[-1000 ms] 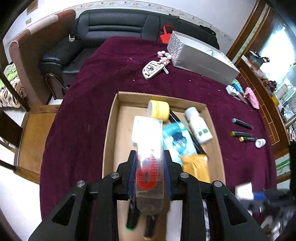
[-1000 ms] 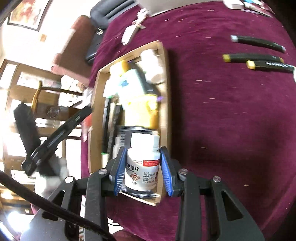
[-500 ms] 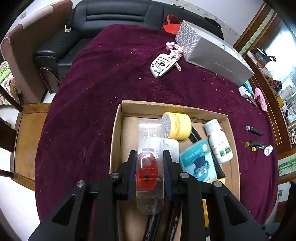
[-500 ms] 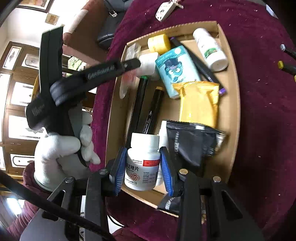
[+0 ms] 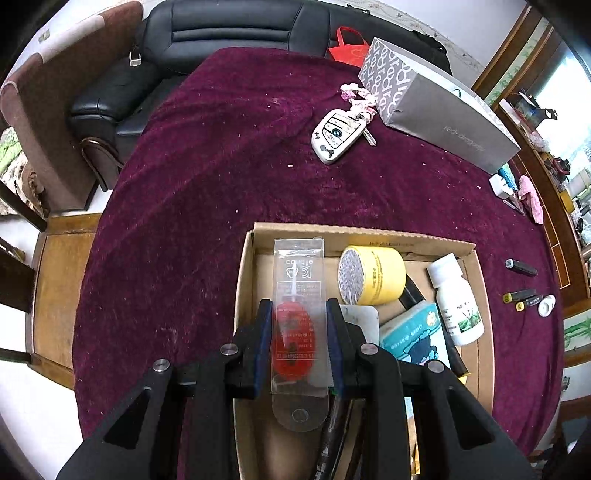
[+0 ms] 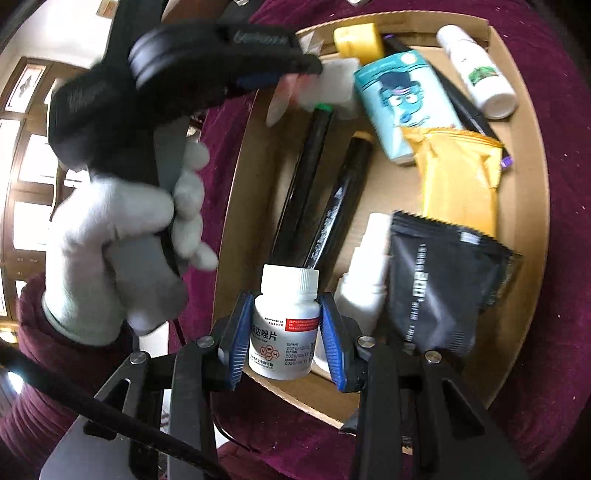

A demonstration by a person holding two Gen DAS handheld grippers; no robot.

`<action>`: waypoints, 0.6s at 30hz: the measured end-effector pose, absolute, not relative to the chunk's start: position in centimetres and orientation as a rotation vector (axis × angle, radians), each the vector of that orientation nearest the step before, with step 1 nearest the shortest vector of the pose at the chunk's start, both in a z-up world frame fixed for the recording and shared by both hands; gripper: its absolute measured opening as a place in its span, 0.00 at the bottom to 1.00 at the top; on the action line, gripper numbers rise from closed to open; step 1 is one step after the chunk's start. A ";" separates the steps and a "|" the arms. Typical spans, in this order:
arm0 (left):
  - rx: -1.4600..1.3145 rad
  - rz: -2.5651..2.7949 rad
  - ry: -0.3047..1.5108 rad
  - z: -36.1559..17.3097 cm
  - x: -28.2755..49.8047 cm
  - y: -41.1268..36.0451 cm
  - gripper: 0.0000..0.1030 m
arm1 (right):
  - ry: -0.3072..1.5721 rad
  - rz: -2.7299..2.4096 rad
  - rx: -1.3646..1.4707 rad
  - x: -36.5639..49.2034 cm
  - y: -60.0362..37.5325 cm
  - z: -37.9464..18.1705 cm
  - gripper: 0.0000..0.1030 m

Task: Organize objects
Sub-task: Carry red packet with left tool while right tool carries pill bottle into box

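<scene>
My left gripper [image 5: 298,317] is shut on a clear flat packet with a red piece inside [image 5: 297,321], held over the far left corner of a shallow cardboard box [image 5: 246,258]. My right gripper [image 6: 286,325] is shut on a white pill bottle with a red-striped label [image 6: 286,325], hanging over the box's near edge [image 6: 295,400]. In the right wrist view the left gripper [image 6: 314,68] shows from the side, held by a white-gloved hand [image 6: 122,236]. Inside the box lie a yellow jar [image 5: 373,275], a white bottle [image 5: 458,306], a blue cartoon pack [image 6: 402,99], two black markers [image 6: 306,173], a yellow pouch [image 6: 458,177] and a black sachet [image 6: 436,280].
On the purple tablecloth [image 5: 207,177] beyond the box lie a white car key [image 5: 336,134] and a long grey gift box [image 5: 439,110]. Loose markers [image 5: 521,267] and a small white cap [image 5: 546,304] lie to the right. A black sofa [image 5: 229,33] stands behind the table.
Both grippers moved in over the box. The left one carried the clear packet toward the box's far left corner; the right one swung from the box's outer edge to above its near end.
</scene>
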State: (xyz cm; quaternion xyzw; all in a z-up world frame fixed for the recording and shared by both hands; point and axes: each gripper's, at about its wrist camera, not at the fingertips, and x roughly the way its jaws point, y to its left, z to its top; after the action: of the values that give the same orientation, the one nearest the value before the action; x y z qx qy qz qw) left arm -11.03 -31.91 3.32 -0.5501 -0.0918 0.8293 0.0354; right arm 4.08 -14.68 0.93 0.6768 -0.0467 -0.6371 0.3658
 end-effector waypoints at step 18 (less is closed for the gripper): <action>-1.676 2.684 -0.067 3.9 -10.2 -30.7 0.24 | 0.038 -1.626 1.714 7.1 -16.5 -1.9 0.33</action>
State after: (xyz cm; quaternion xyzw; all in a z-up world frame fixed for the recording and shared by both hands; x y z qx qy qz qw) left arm -10.18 -30.70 3.88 -0.5294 -0.0212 0.8480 -0.0117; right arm 7.06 -16.54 -1.93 0.6711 0.0148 -0.6366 0.3798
